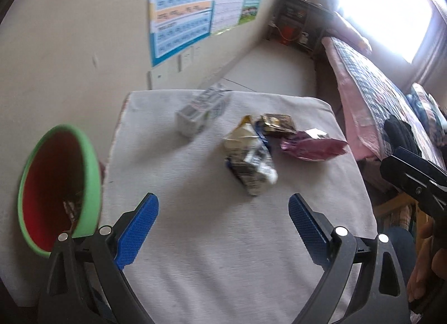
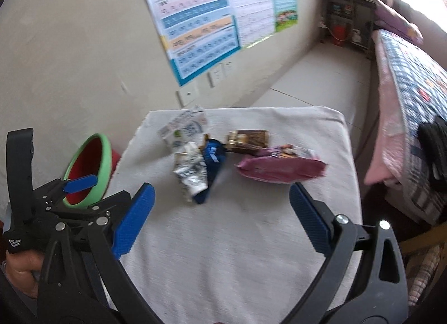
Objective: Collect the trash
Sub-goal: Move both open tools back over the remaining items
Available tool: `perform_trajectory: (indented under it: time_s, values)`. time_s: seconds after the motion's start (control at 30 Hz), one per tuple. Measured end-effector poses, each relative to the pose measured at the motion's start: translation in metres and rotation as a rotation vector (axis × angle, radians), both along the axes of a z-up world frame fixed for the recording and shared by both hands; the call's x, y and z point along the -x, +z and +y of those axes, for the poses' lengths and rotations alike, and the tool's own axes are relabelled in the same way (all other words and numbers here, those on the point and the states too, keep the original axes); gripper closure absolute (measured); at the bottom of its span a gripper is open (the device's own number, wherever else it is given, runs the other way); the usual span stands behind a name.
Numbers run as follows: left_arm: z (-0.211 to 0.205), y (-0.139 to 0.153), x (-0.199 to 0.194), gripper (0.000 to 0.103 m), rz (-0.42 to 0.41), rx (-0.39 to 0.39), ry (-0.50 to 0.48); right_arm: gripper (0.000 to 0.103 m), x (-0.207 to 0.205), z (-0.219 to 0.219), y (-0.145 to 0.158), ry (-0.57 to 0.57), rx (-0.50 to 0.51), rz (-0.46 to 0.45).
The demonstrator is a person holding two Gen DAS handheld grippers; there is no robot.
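Trash lies on a table covered with a white cloth (image 1: 223, 240): a crumpled white-and-blue wrapper (image 1: 250, 160) (image 2: 192, 172), a brown-gold packet (image 1: 278, 124) (image 2: 248, 138), a pink snack bag (image 1: 314, 145) (image 2: 279, 169) and a white carton (image 1: 201, 112) (image 2: 183, 128). A green bin with a red inside (image 1: 58, 184) (image 2: 89, 167) stands left of the table and holds some trash. My left gripper (image 1: 223, 226) is open and empty above the near cloth. My right gripper (image 2: 220, 218) is open and empty, near the wrappers.
A wall with posters (image 1: 184, 8) runs along the left. A bed with a pink patterned cover (image 1: 377, 95) stands to the right. A dark shelf (image 1: 296, 17) is in the far corner. The left gripper's body (image 2: 56, 212) shows at the right view's lower left.
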State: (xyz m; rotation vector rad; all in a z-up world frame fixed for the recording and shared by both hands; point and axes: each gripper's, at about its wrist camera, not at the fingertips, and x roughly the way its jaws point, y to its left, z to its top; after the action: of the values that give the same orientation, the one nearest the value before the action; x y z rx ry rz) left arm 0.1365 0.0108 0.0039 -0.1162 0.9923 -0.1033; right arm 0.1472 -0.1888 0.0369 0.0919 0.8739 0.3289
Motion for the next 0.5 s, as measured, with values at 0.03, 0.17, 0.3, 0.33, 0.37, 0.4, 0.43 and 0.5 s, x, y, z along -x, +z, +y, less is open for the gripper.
perform_trajectory:
  time_s: [0.03,0.17,0.3,0.33,0.37,0.4,0.43,0.5]
  values:
    - [-0.004,-0.001,-0.002,0.013,0.003,0.000,-0.008,0.008,0.000,-0.005,-0.001,-0.010,-0.001,0.002]
    - [-0.019,-0.002,-0.010,0.013,0.015,-0.006,-0.026,0.008,-0.002,-0.025,-0.006,-0.042,-0.012,0.009]
    - [-0.032,-0.006,-0.023,0.013,0.029,-0.016,-0.038,0.008,-0.007,-0.036,-0.012,-0.055,-0.012,0.017]
    - [-0.033,-0.007,-0.025,0.013,0.032,-0.017,-0.039,0.008,-0.010,-0.037,-0.013,-0.057,-0.011,0.021]
    - [-0.035,-0.009,-0.029,0.013,0.035,-0.017,-0.040,0.008,-0.014,-0.039,-0.015,-0.059,-0.009,0.027]
    - [-0.036,-0.011,-0.033,0.013,0.040,-0.018,-0.041,0.008,-0.017,-0.040,-0.017,-0.060,-0.006,0.032]
    - [-0.037,-0.013,-0.037,0.013,0.046,-0.020,-0.040,0.008,-0.020,-0.040,-0.019,-0.059,-0.003,0.036]
    - [-0.038,-0.018,-0.044,0.013,0.057,-0.016,-0.037,0.008,-0.028,-0.041,-0.025,-0.058,0.008,0.048]
